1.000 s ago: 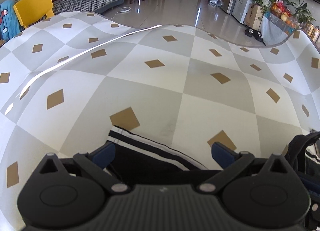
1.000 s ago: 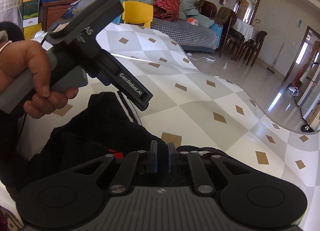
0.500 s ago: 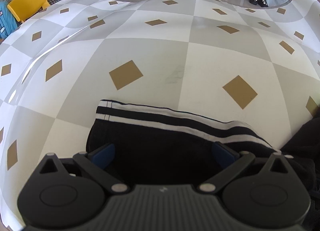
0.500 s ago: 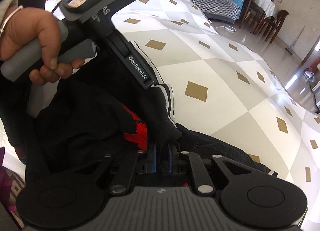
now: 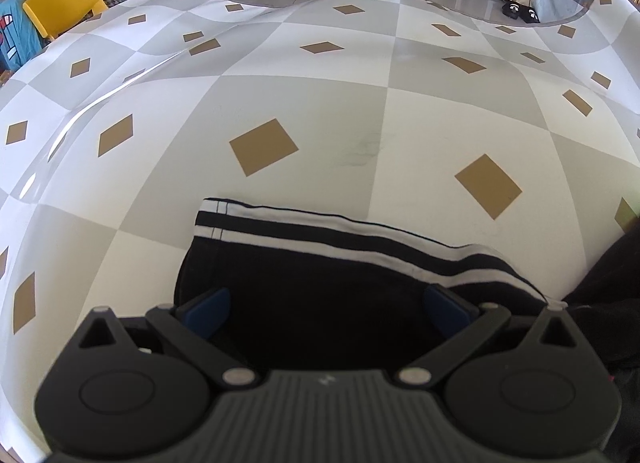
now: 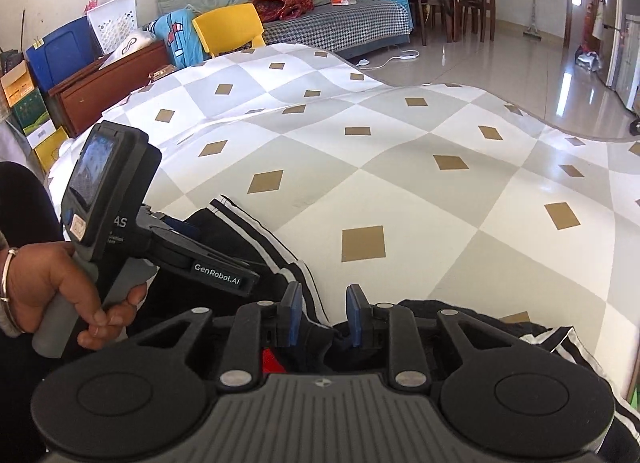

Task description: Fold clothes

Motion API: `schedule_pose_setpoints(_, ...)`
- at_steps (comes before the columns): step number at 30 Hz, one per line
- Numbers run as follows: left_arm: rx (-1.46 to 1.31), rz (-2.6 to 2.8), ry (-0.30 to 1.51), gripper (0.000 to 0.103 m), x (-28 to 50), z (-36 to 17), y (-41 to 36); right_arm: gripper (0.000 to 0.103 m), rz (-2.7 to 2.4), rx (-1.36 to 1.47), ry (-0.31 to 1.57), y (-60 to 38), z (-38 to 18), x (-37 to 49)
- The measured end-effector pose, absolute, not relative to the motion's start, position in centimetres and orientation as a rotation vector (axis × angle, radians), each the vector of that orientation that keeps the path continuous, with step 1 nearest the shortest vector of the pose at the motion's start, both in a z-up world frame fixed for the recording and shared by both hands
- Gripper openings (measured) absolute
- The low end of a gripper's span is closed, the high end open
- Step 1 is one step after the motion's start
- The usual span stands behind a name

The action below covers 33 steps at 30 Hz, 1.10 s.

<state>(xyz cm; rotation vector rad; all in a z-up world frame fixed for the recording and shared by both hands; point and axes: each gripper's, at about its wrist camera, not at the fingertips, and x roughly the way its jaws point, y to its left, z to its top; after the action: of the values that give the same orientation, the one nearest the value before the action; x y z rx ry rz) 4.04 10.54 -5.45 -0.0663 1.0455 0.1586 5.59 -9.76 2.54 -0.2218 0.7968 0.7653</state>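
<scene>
Right gripper [image 6: 323, 313]: its jaws have just been opening and are now standing slightly parted, with a gap showing between the blue pads [image 6: 295, 313]; black cloth is bunching under and between them, but the pads are not pressing on it.
Left gripper [image 5: 326, 309]: its jaws are standing wide apart, hovering over the black cloth at 6 o'clock of its own view and gripping nothing; in the right wrist view the same tool [image 6: 188, 245] is showing at 9 o'clock, tilting down toward the cloth.
Hand [image 6: 60, 291]: the person's left hand is wrapping around the grey handle of the left gripper, with a thin bangle sitting at the wrist.
Garment [image 5: 320, 263]: a black piece of clothing with white stripes along its edge is lying on the table, at 6 o'clock in both views; the striped edge is running from 9 toward 3 o'clock in the left wrist view, and a patch of red is peeking out under the right gripper.
Table cover [image 5: 304, 111]: a checked grey and white sheet with tan diamonds is spreading from the centre to 12 o'clock, bare beyond the garment.
Yellow chair [image 6: 228, 29]: standing past the table's far edge at 11 o'clock, just beside a sofa [image 6: 340, 23] with a checked cover.
</scene>
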Motion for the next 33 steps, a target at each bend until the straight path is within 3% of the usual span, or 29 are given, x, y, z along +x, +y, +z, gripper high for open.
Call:
schedule_pose_setpoints(19,-0.072,0.248,0.983,0.103,6.1,-5.8,11.4,0.030,0.554,-0.250,0.795,-10.3,2.2,6.9)
schedule_pose_setpoints(24,-0.002,0.377,0.934,0.103,6.6,-5.7,11.6,0.031,0.527,-0.237,0.825,-10.6,1.8,7.5)
schedule_pose_setpoints(33,-0.121,0.679,0.915,0.103,6.3,-5.6,16.1,0.032,0.544,-0.254,0.851,-10.1,1.2,7.8)
